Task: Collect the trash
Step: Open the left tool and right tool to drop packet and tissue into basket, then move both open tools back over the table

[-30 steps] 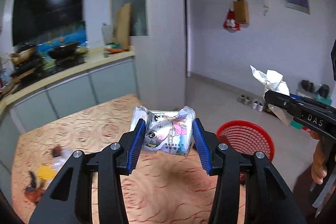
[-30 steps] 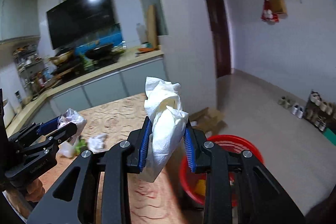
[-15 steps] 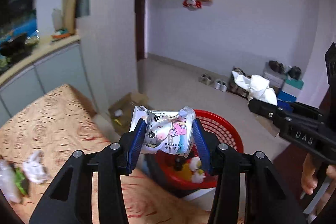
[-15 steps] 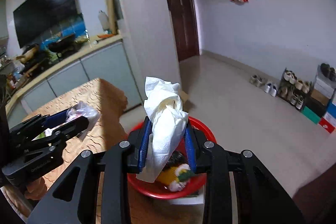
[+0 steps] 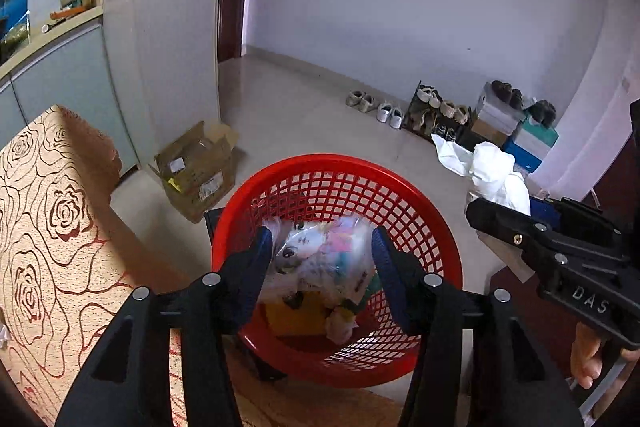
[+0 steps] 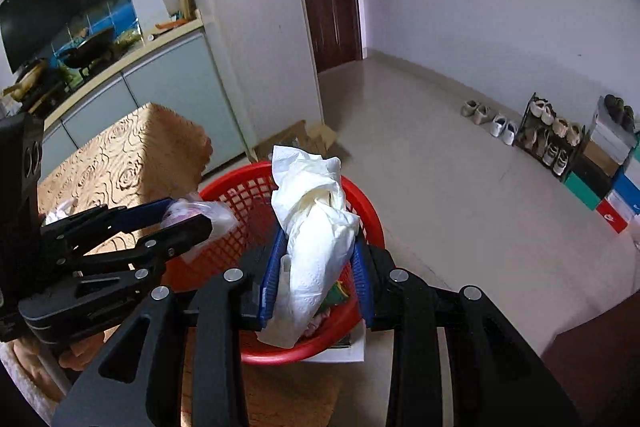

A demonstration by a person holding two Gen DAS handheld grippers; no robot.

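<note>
My left gripper (image 5: 322, 241) hangs over the red mesh basket (image 5: 332, 163), its jaws opening. A printed plastic snack wrapper (image 5: 320, 259) sits blurred between the blue pads, which no longer seem to press on it. My right gripper (image 6: 320, 241) is shut on a crumpled white tissue (image 6: 316, 227), held above the basket's (image 6: 236, 187) right side. In the left wrist view the right gripper (image 5: 500, 215) and the tissue (image 5: 492, 171) show at the right. The left gripper (image 6: 188, 215) and the wrapper (image 6: 212, 217) show at the left in the right wrist view.
The basket holds a yellow item (image 5: 296, 315) and other scraps. A table with a rose-pattern cloth (image 5: 40, 207) lies to the left. A cardboard box (image 5: 196, 171) sits on the floor behind the basket. Shoes and a shoe rack (image 5: 440, 111) line the far wall.
Both grippers swung away from the table and down over the red basket. The left jaws have widened and the wrapper has sunk lower between them. The tissue stays clamped.
</note>
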